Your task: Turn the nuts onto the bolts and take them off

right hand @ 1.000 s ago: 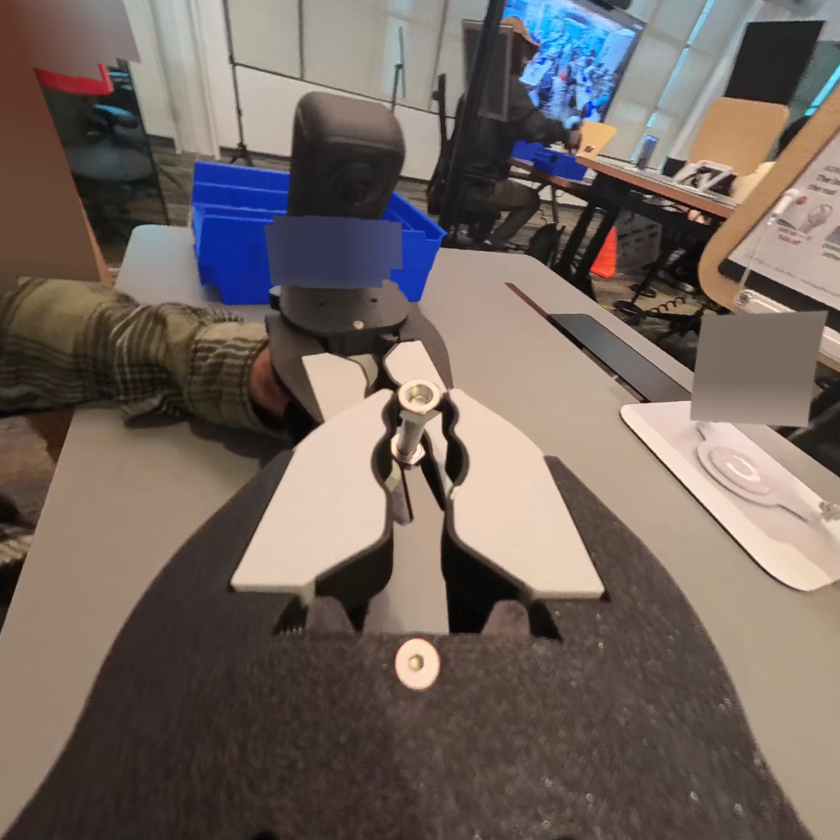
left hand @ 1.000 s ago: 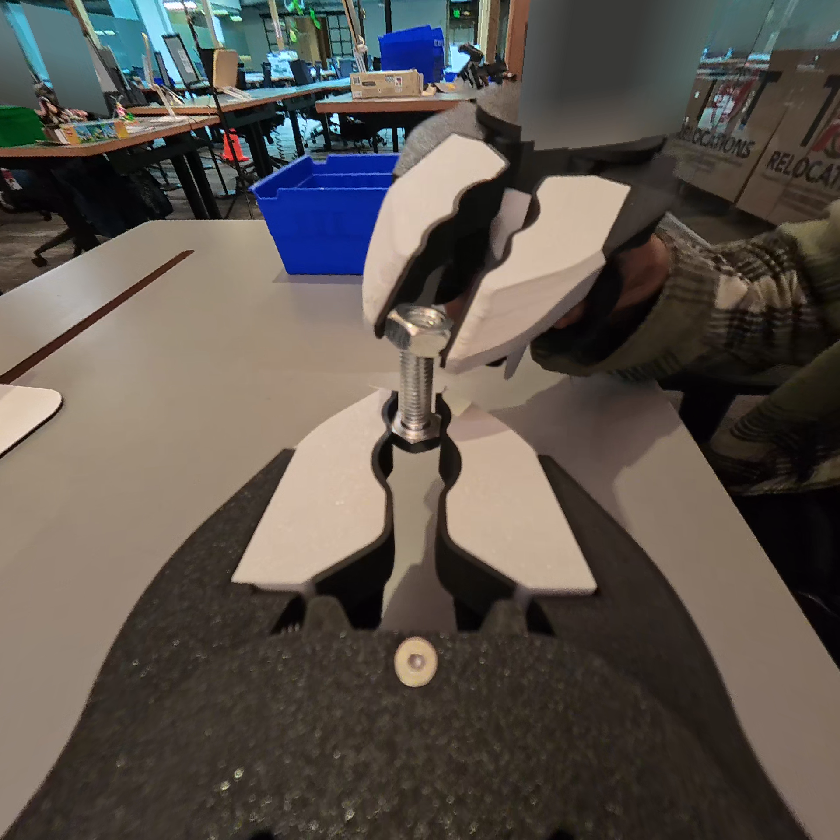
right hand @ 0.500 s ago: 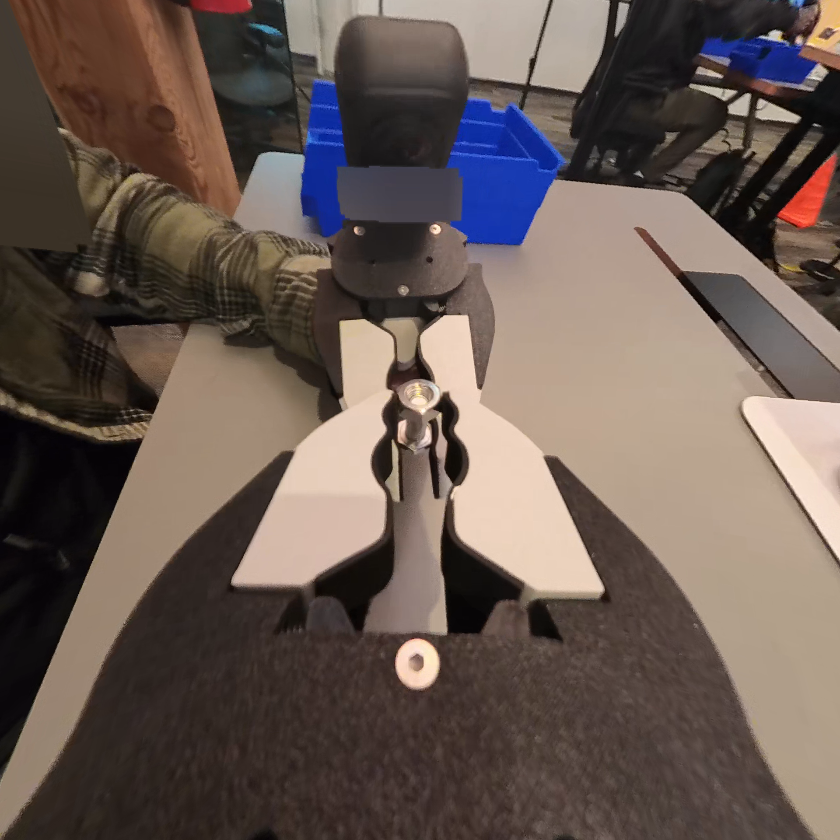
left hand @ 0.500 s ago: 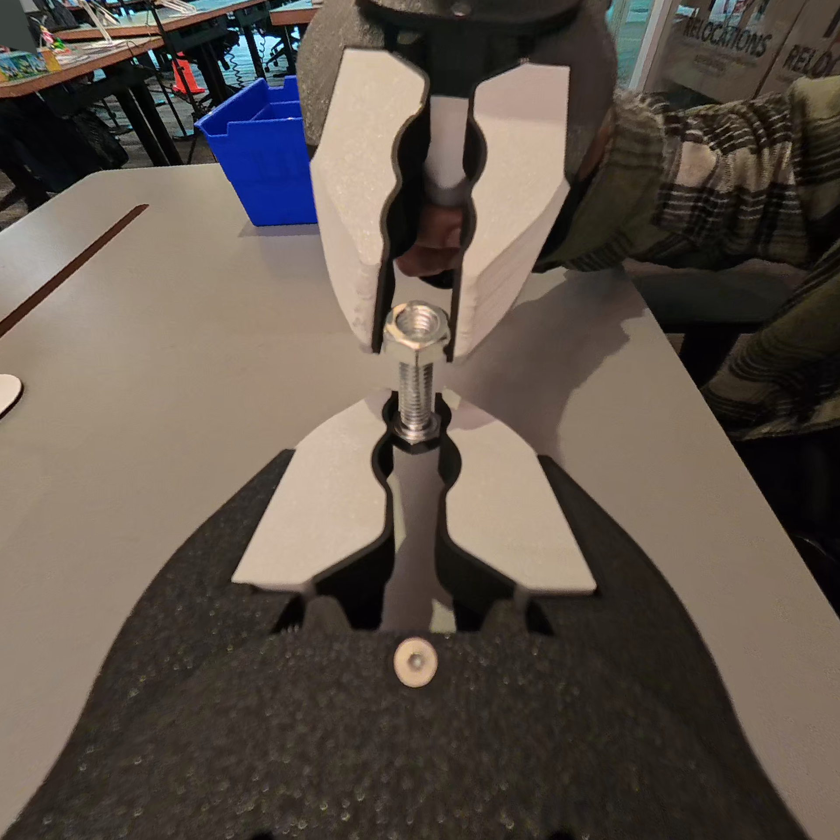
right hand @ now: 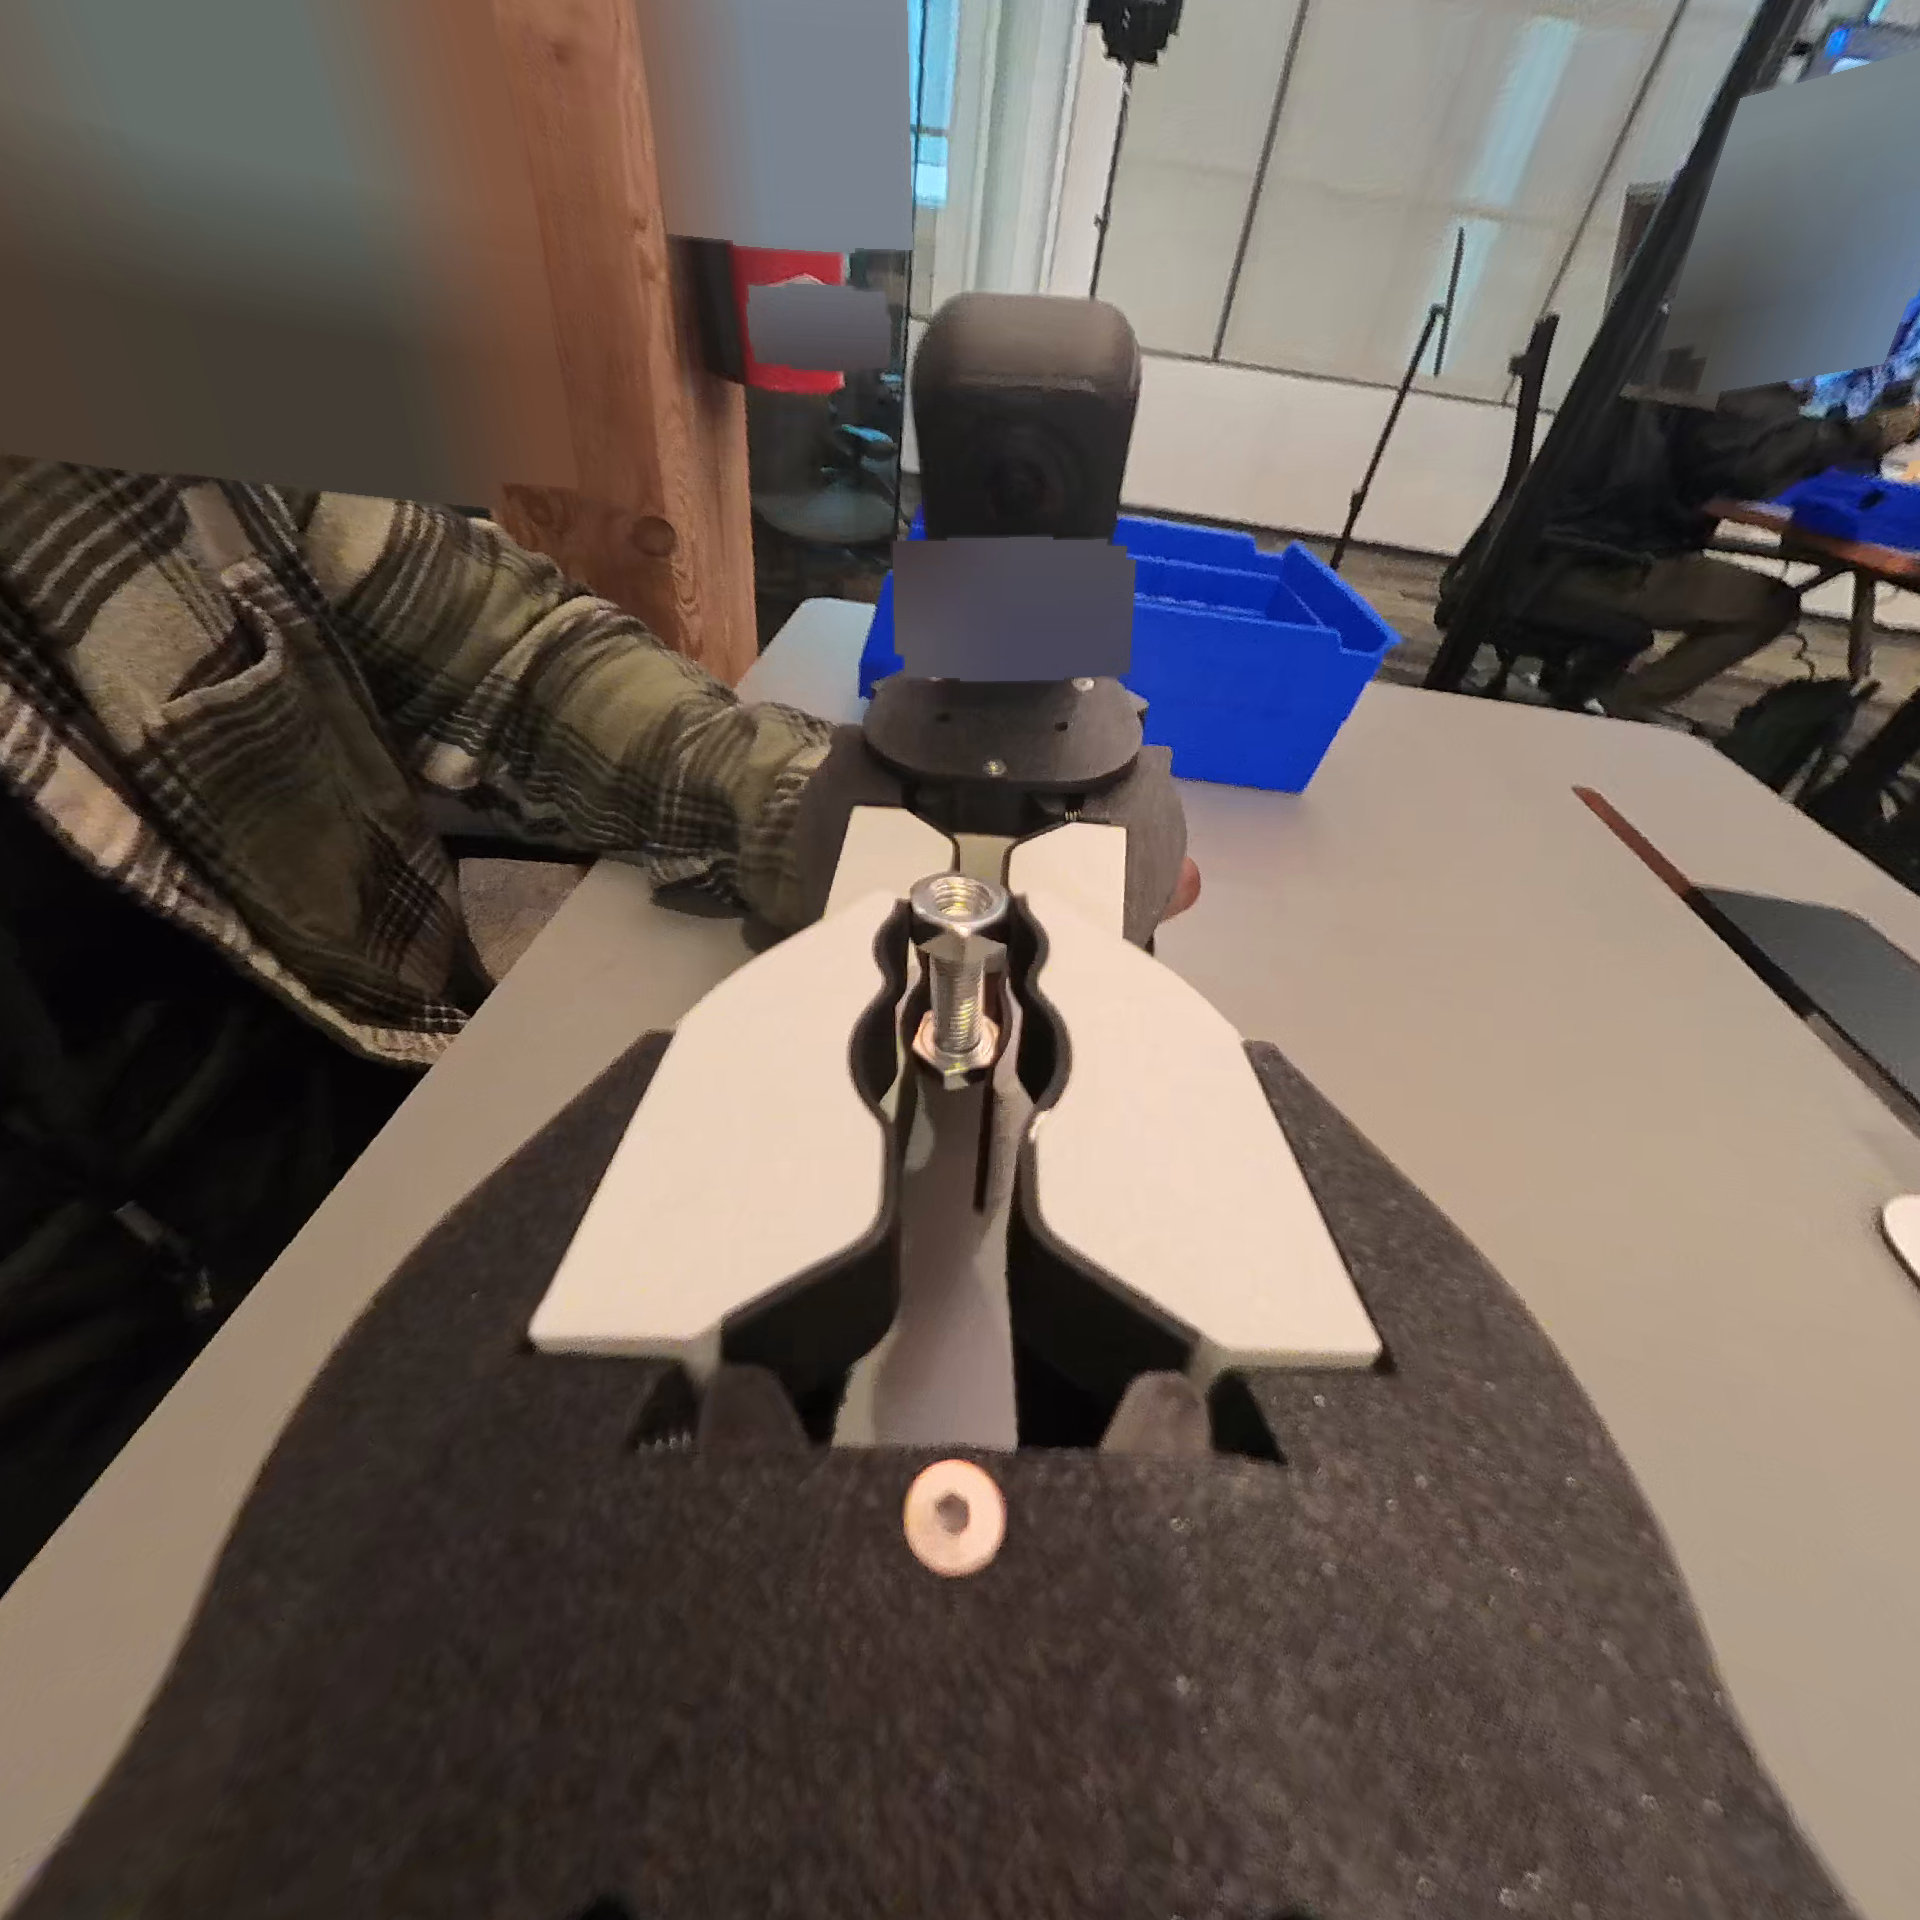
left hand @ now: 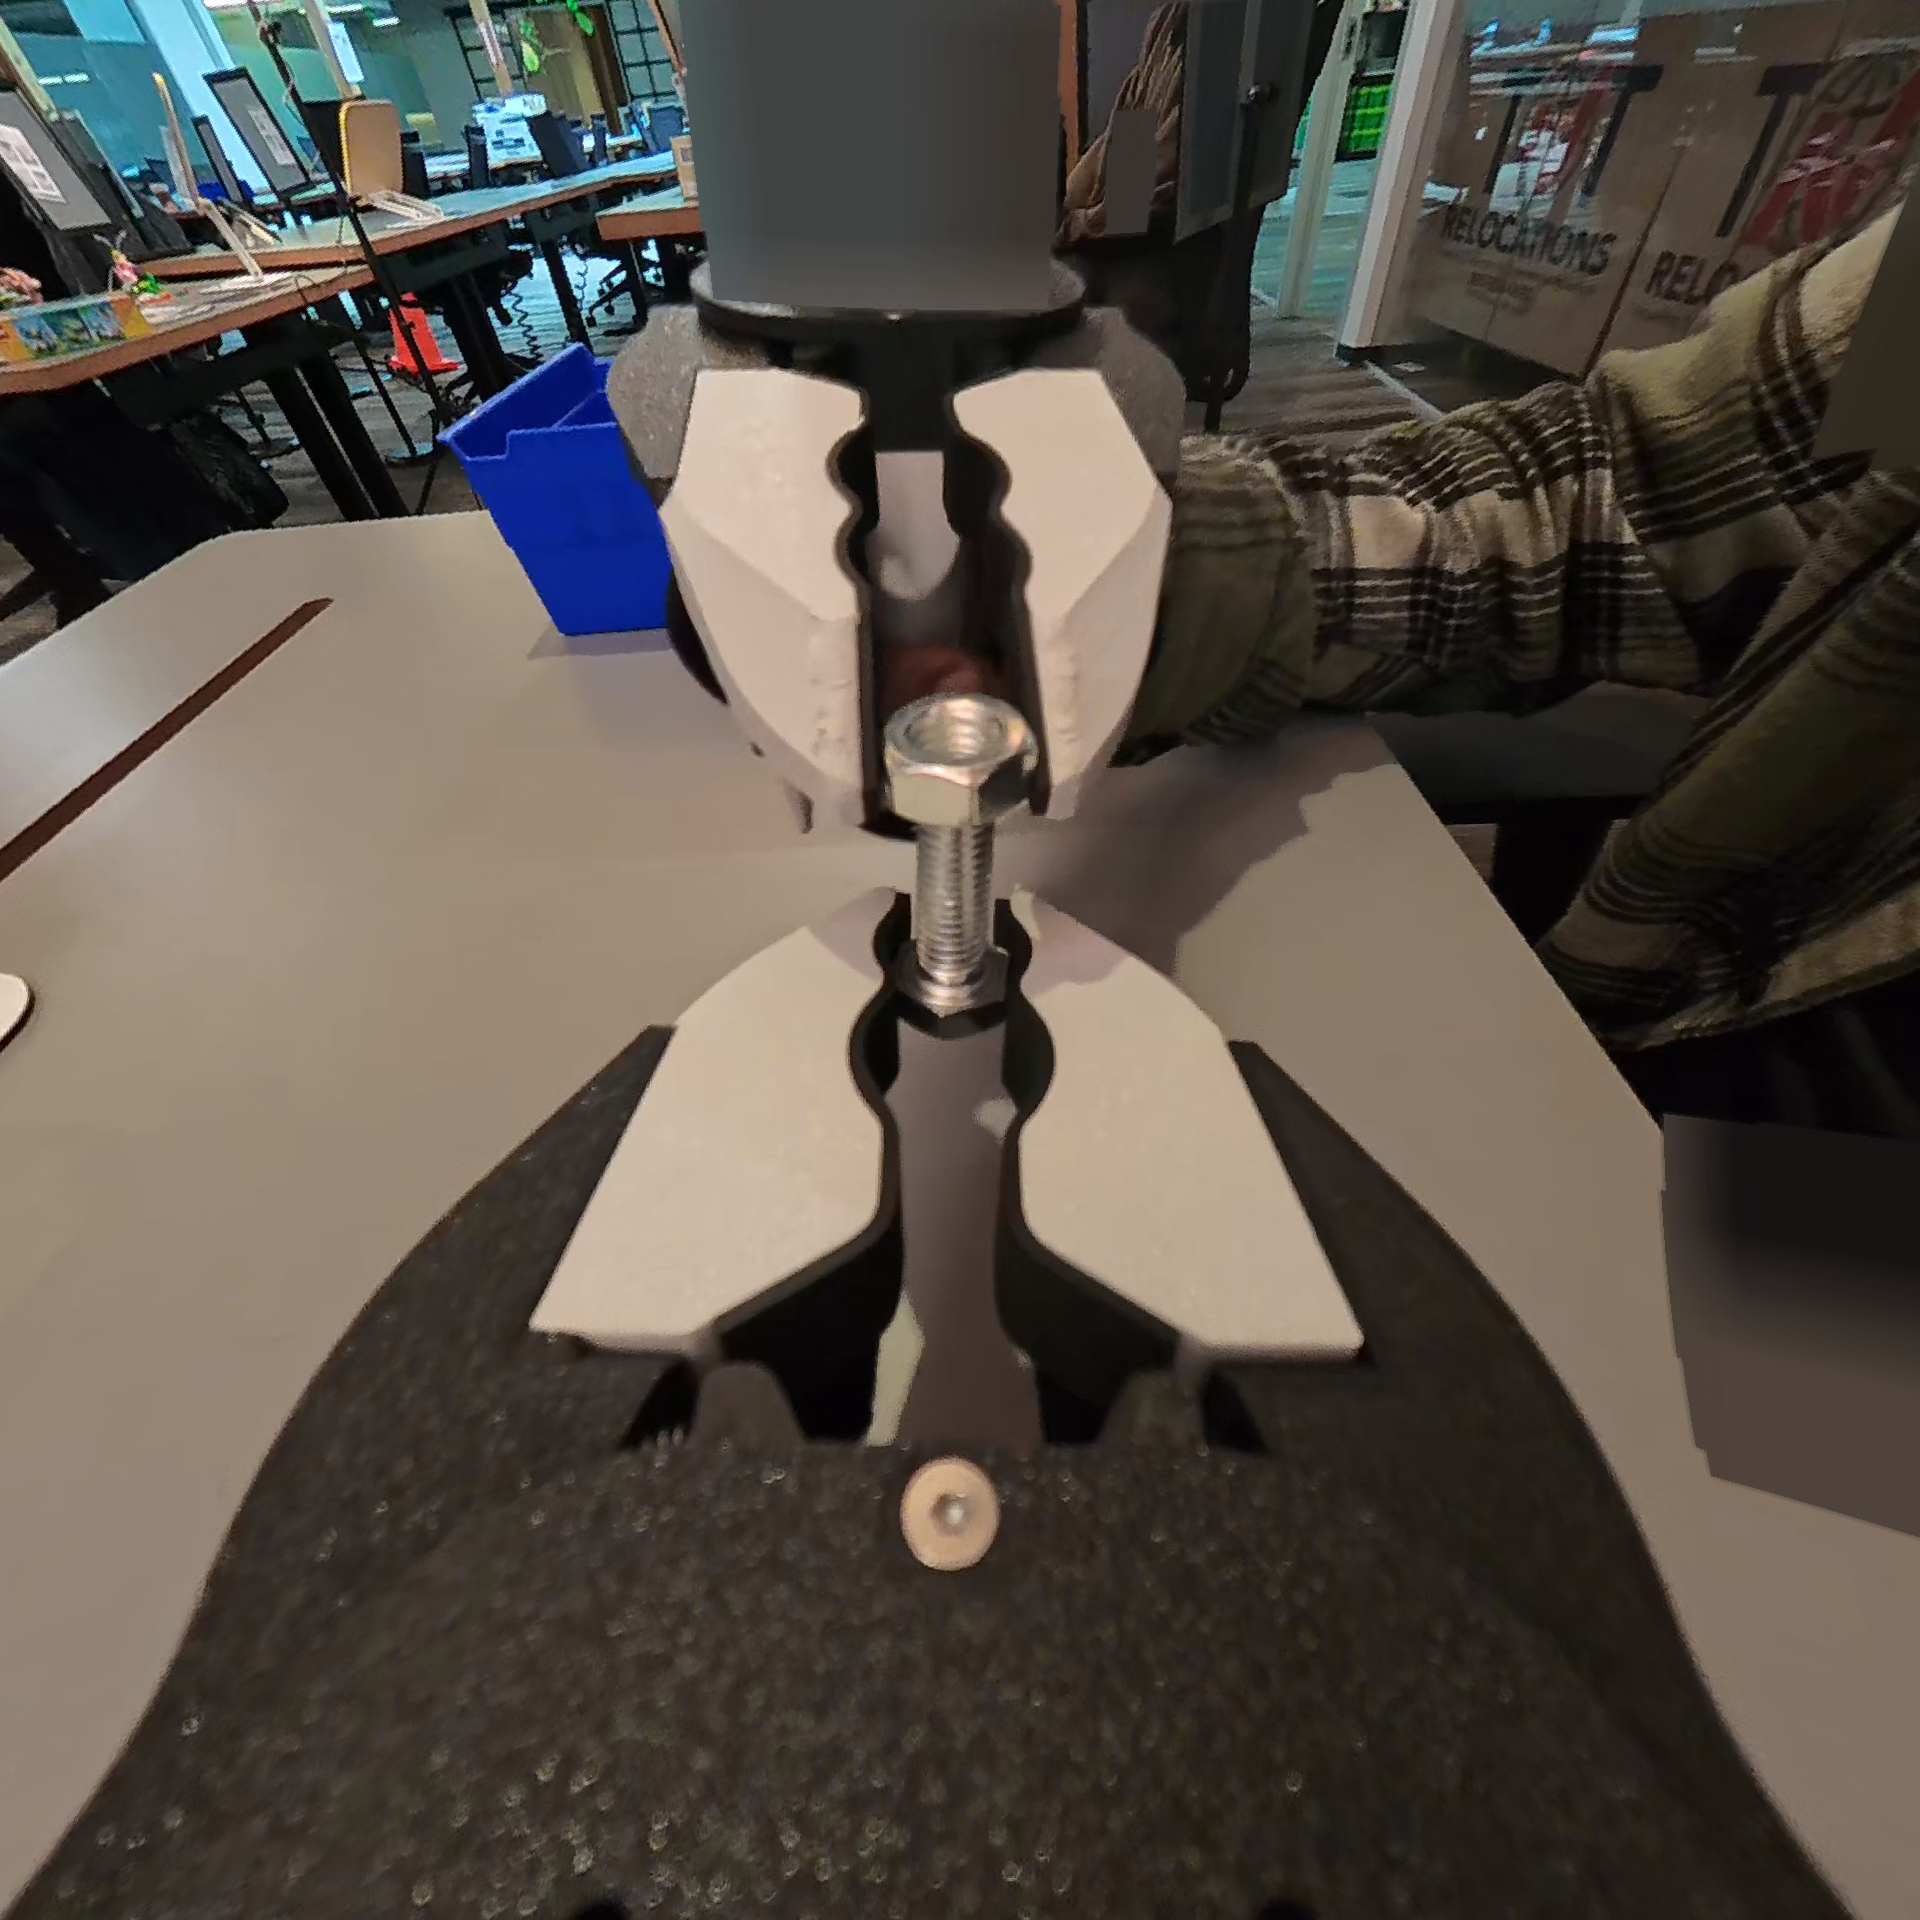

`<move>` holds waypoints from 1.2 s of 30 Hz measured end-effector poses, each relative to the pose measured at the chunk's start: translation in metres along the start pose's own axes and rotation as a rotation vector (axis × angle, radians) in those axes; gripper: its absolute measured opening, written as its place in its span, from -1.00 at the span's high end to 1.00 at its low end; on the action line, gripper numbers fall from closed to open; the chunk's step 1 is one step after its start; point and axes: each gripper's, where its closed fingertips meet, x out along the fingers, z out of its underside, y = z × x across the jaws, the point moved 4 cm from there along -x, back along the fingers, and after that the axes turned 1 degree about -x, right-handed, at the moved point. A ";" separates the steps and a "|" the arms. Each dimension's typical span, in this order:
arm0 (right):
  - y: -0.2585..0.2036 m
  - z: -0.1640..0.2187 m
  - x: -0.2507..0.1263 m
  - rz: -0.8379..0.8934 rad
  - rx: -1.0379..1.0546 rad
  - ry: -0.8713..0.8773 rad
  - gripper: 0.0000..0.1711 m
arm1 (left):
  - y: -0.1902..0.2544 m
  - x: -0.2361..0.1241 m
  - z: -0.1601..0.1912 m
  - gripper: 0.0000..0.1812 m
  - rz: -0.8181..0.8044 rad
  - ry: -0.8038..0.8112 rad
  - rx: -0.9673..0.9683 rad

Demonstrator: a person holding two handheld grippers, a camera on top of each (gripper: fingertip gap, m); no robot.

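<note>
A silver bolt [left hand: 951, 894] stands upright over the grey table [left hand: 364, 883]. My left gripper [left hand: 951, 940] is shut on its hex head at the bottom. A silver nut [left hand: 961, 769] sits at the top end of the thread, its hole showing. My right gripper [left hand: 961, 805] faces me and is shut on that nut. In the right wrist view, the nut [right hand: 956, 902] sits between the right gripper's [right hand: 956, 920] tips, with the bolt [right hand: 956, 997] below it. The left gripper's white fingers [right hand: 1075, 868] show behind, their tips hidden.
A blue bin [left hand: 561, 520] stands at the table's far end, also in the right wrist view [right hand: 1247, 675]. A plaid sleeve [left hand: 1507, 561] reaches in from the right. A white pad [left hand: 10, 1003] lies at the left edge. A wooden post [right hand: 623, 416] stands beside the table. There is about 5 centimeters between the tips of the two grippers.
The right gripper has rolled from tilted to level while holding the nut on the bolt's top. Both views have swung. The left gripper still holds the bolt head.
</note>
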 end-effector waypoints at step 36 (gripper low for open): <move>0.005 0.004 -0.001 -0.067 0.009 0.123 0.63 | 0.001 0.003 0.002 0.84 0.057 0.007 -0.062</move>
